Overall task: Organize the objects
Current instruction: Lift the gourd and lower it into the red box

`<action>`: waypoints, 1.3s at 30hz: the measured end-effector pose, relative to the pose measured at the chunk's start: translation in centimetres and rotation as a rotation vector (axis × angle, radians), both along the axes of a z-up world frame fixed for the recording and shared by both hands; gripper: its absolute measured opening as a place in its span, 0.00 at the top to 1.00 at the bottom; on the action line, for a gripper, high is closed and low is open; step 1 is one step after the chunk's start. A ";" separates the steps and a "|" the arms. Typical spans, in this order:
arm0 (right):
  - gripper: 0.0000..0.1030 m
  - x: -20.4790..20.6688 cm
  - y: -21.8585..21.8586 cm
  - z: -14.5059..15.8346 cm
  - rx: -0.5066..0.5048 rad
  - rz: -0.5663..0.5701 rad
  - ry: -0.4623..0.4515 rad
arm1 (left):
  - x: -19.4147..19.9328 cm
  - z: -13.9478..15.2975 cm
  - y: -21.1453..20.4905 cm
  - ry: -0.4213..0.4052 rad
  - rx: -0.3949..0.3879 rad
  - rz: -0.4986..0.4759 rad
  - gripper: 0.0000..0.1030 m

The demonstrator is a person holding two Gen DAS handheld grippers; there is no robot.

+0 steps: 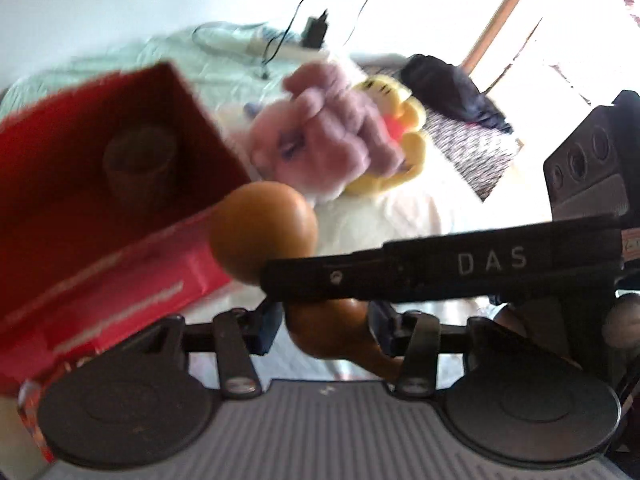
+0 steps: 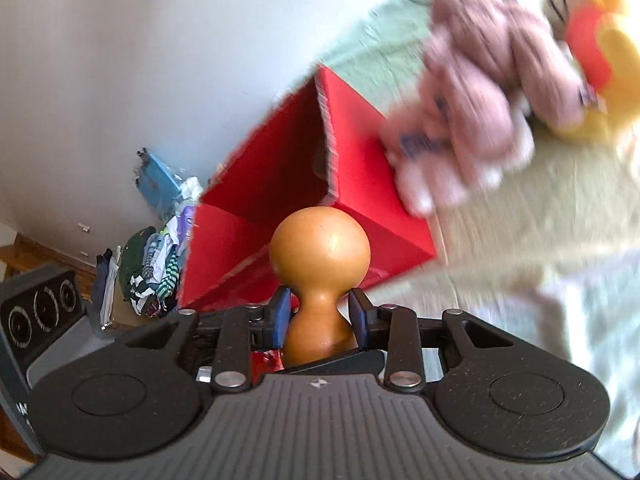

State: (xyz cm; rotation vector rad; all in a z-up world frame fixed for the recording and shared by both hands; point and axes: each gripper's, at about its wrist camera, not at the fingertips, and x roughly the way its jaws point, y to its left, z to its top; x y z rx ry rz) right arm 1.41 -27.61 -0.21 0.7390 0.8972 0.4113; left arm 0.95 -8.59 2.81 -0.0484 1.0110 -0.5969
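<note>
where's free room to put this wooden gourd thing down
Inside the red box, the floor around the brown cup looks bare. The pale bedcover right of the box, below the pink plush, is also free. It is crowded by the plush toys and by the cables further back.

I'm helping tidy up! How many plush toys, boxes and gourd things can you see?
Plush toys: 2, the pink plush and the yellow plush
Boxes: 1, the red box
Gourds: 1, the wooden gourd
Total: 4
</note>
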 end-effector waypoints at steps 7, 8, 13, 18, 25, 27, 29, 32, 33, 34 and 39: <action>0.67 3.4 3.3 3.7 -0.017 0.042 -0.110 | 0.9 3.6 2.3 -0.125 -0.053 0.011 0.52; 0.67 4.4 4.2 3.9 -0.018 0.049 -0.116 | 1.3 3.9 3.0 -0.135 -0.049 0.024 0.52; 0.67 9.0 8.3 4.7 -0.053 0.099 -0.139 | 4.3 3.9 6.6 -0.148 -0.006 0.103 0.54; 0.68 12.3 11.1 4.3 -0.075 0.094 -0.100 | 7.7 2.4 10.9 -0.087 -0.012 0.150 0.53; 0.71 15.1 13.9 1.2 -0.172 0.091 -0.041 | 12.2 -2.2 14.1 0.057 0.021 0.180 0.52; 0.71 15.7 14.5 0.2 -0.193 0.096 -0.014 | 12.8 -3.4 14.1 0.078 0.047 0.173 0.52; 0.71 16.2 15.0 -0.6 -0.214 0.109 0.007 | 13.0 -4.3 14.0 0.091 0.085 0.161 0.52; 0.71 16.8 15.6 -1.5 -0.249 0.125 0.028 | 13.9 -5.6 13.9 0.127 0.130 0.154 0.52; 0.71 17.0 15.8 -1.7 -0.269 0.128 0.028 | 14.1 -5.7 13.9 0.138 0.128 0.154 0.50; 0.71 17.2 15.9 -1.8 -0.287 0.130 0.033 | 14.3 -5.9 14.0 0.140 0.139 0.158 0.48; 0.72 17.7 16.8 -2.3 -0.364 0.154 0.098 | 14.9 -6.6 14.3 0.196 0.142 0.182 0.40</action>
